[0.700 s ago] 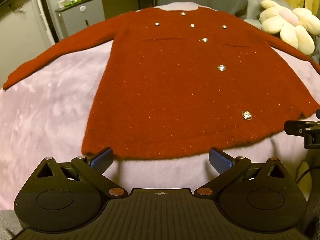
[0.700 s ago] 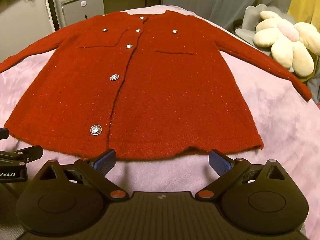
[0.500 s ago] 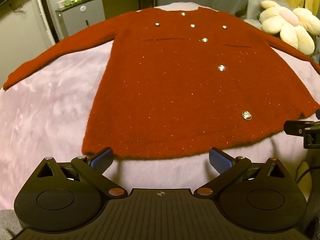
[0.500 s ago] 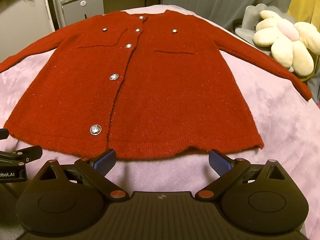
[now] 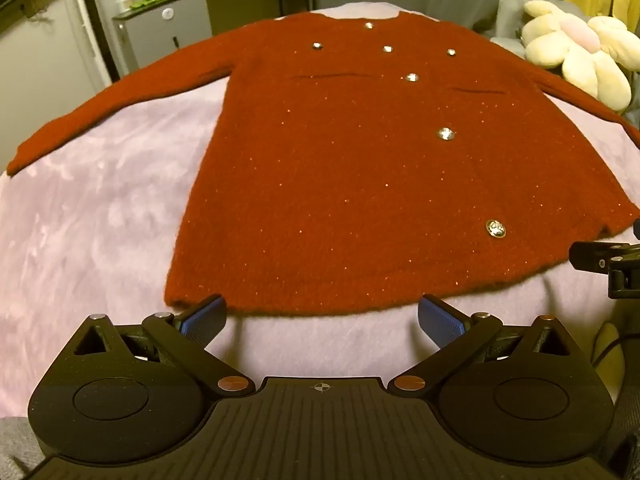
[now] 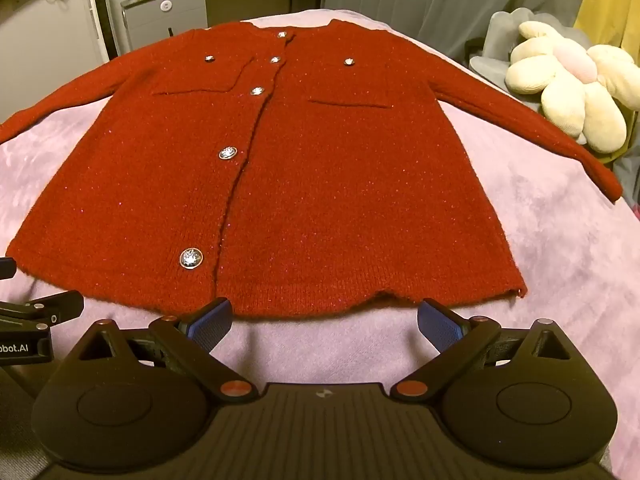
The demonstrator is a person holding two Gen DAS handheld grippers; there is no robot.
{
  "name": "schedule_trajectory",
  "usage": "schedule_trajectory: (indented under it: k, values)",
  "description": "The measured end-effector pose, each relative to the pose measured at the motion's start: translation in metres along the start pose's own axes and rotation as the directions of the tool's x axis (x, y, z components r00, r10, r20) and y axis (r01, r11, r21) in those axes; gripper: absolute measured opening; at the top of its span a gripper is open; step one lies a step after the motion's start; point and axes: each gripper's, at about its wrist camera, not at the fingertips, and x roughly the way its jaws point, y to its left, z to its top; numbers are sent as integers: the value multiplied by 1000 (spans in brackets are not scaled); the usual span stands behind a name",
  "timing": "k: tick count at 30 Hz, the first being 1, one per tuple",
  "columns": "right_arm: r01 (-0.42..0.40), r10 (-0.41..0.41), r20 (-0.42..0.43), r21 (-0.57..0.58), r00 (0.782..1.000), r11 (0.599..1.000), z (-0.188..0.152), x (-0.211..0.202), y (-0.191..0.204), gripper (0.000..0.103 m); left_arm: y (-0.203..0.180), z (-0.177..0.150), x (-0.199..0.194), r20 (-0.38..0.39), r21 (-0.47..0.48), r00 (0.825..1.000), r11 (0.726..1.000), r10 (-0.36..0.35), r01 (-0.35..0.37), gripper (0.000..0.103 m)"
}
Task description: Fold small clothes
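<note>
A small red knit cardigan with silver buttons lies flat, front up, on a pink blanket, both sleeves spread out sideways. It also shows in the right wrist view. My left gripper is open and empty, just short of the hem near its left corner. My right gripper is open and empty, just short of the hem near its right part. Each gripper shows at the edge of the other's view.
A cream flower-shaped plush lies on a grey seat at the right. A small grey cabinet stands at the back left, beyond the blanket. Curtains hang behind.
</note>
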Motion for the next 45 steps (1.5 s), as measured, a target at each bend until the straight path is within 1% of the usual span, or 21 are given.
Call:
schedule_trajectory:
  k: [45]
  values:
    - [14,-14,-16,-8,1000,1000,2,3,2,99,2,0,3,-8,-3,1000,1000,-2,2,103]
